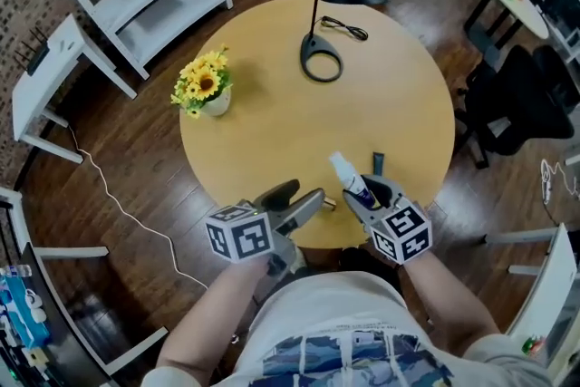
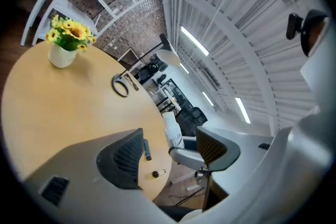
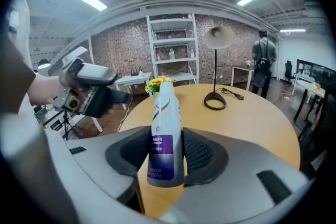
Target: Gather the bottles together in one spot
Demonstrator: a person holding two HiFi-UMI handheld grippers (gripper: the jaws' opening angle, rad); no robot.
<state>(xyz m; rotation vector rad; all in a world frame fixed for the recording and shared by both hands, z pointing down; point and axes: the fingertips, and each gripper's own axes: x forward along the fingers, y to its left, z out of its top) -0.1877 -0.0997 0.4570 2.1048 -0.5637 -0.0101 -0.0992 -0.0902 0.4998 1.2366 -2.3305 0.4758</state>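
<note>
On the round wooden table (image 1: pixel 272 122), seen from the head view, a white vase of yellow flowers (image 1: pixel 207 89) stands at about 10 o'clock, well apart from everything else. The left gripper (image 1: pixel 304 193) hangs over the near rim at 6 o'clock. Its jaws are spread wide and released, and the left gripper view shows nothing between its pads. At 12 o'clock sits the ring-shaped base of a black lamp (image 1: pixel 321 61). A small brownish item (image 1: pixel 329 204), too small to identify, lies near the rim at 6 o'clock, just beyond the left jaws. At 5 o'clock the white bottle (image 1: pixel 349 174) with a purple label is clamped low on its body between the pads of the right gripper (image 1: pixel 362 193), its cap pointing away from the person. A short dark stick (image 1: pixel 378 162) lies at 4 o'clock, just beside that gripper.
</note>
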